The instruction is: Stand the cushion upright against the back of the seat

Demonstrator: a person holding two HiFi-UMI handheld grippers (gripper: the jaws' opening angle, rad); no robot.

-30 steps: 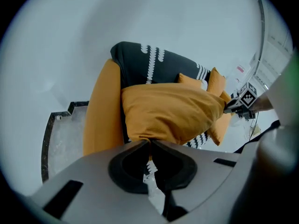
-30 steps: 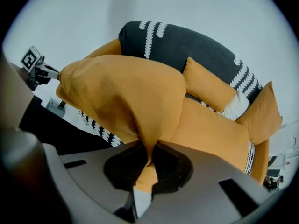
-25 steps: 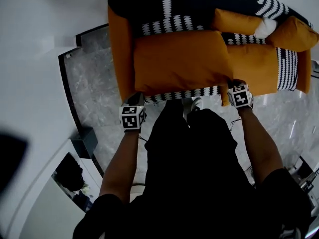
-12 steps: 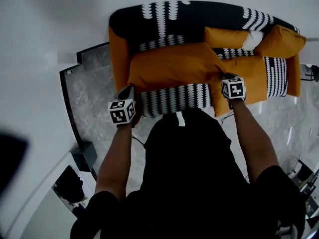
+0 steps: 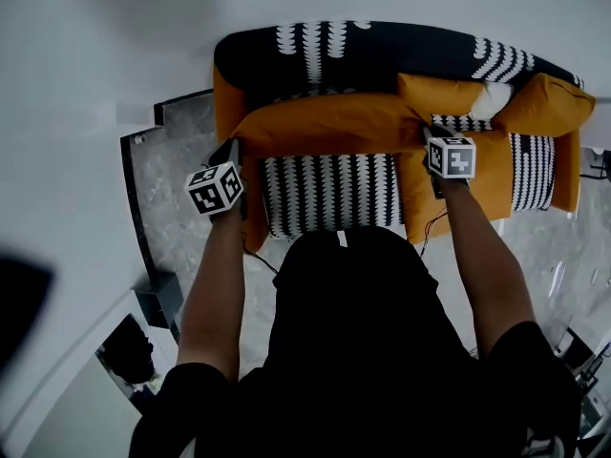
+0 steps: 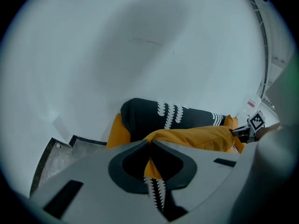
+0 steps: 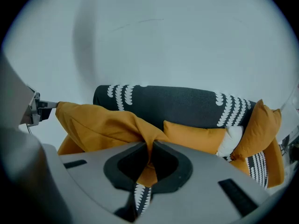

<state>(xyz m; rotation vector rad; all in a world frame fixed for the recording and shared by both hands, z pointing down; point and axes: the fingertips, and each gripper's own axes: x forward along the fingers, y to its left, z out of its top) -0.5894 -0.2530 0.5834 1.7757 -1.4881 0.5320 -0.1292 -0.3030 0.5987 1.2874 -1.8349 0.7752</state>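
A large orange cushion point(image 5: 325, 124) is tipped up on its far edge over the sofa seat point(image 5: 325, 194), leaning toward the black patterned sofa back point(image 5: 382, 51). My left gripper point(image 5: 232, 151) is shut on the cushion's left corner and my right gripper point(image 5: 427, 135) is shut on its right corner. In the left gripper view the jaws point(image 6: 150, 144) pinch orange fabric, and the cushion point(image 6: 196, 136) stretches right to the other gripper. In the right gripper view the jaws point(image 7: 150, 149) pinch the cushion point(image 7: 98, 122) in front of the sofa back point(image 7: 187, 106).
Two smaller orange cushions point(image 5: 444, 93) point(image 5: 546, 103) and a white one point(image 5: 492, 101) lie at the sofa's right end. The sofa's orange left arm point(image 5: 225, 103) borders the cushion. Grey marble floor point(image 5: 172, 189) with a black border runs left of the sofa. A white wall point(image 5: 115, 46) stands behind it.
Both grippers have moved up and toward the sofa back with the cushion's near edge. The cushion has tipped from lying flat to nearly upright, uncovering the black-and-white seat.
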